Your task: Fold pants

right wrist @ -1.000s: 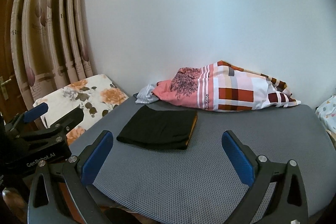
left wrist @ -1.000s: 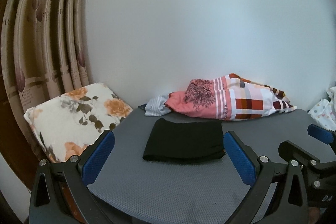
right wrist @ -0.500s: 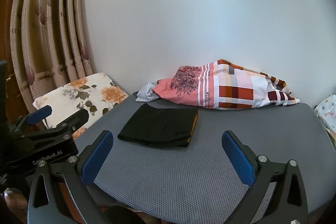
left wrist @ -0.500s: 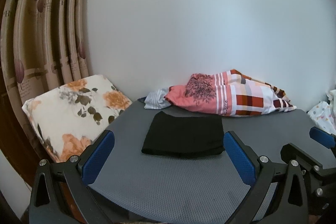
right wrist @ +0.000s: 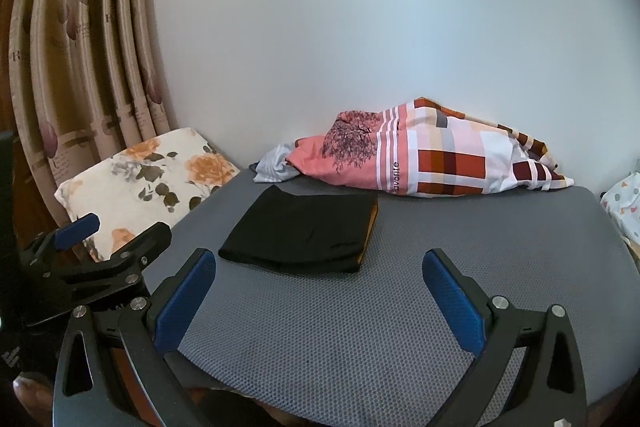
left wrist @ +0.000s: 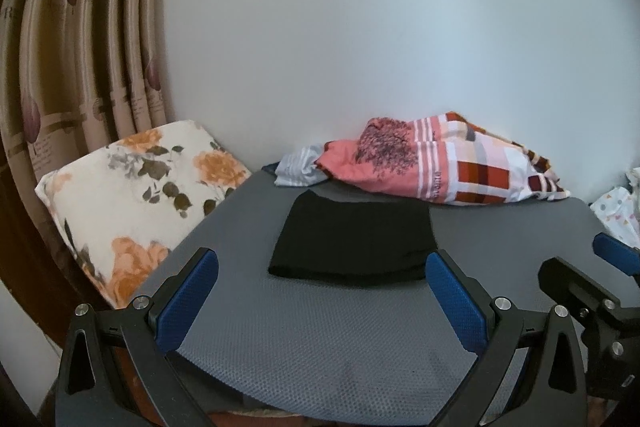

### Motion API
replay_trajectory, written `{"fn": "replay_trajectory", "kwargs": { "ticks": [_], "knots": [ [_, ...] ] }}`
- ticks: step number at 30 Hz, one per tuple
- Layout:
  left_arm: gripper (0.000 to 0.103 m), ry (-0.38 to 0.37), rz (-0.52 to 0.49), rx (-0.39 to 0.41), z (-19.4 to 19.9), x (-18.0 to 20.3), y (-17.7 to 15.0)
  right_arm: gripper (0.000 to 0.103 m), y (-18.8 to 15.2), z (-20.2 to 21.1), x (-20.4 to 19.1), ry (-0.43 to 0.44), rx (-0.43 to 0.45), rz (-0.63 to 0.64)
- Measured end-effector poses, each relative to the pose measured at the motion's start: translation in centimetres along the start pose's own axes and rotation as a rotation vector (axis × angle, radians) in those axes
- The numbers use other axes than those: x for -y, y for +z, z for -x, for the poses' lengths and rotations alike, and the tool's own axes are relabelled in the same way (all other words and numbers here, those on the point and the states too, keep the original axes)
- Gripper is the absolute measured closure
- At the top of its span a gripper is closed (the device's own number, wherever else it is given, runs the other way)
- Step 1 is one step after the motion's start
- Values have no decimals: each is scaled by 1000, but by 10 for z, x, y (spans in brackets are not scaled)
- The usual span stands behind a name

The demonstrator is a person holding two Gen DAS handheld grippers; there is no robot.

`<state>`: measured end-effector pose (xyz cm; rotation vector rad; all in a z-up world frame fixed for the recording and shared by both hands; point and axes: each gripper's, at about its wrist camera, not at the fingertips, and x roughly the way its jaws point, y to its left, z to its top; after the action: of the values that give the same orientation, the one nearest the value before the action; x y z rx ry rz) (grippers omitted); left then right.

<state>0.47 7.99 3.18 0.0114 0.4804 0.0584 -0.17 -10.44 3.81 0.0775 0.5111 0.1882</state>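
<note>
The black pants [left wrist: 352, 239] lie folded into a flat rectangle on the grey mesh mat [left wrist: 320, 339]; they also show in the right wrist view [right wrist: 304, 231], with an orange edge on their right side. My left gripper [left wrist: 320, 291] is open and empty, held back from the near edge of the pants. My right gripper [right wrist: 316, 287] is open and empty, to the right of the pants and nearer the mat's front edge. Each gripper shows at the edge of the other's view: the right one [left wrist: 592, 291] and the left one [right wrist: 92, 247].
A pink, white and red patterned cloth bundle [left wrist: 436, 163] lies at the back of the mat against the white wall. A floral pillow [left wrist: 132, 195] leans at the left by the curtains [left wrist: 80, 59]. Dotted white fabric [left wrist: 616, 211] sits at the far right.
Both grippers have drawn back a little and tilted slightly; the pants look a bit farther and lower in view. The pants have not moved, and both grippers stay open.
</note>
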Motion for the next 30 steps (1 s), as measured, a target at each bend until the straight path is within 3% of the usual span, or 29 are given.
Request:
{"fn": "replay_trajectory", "kwargs": {
  "ticks": [30],
  "knots": [
    [0, 6, 24, -87, -64, -21, -2, 0, 6, -53, -9, -16, -74, 18]
  ]
}}
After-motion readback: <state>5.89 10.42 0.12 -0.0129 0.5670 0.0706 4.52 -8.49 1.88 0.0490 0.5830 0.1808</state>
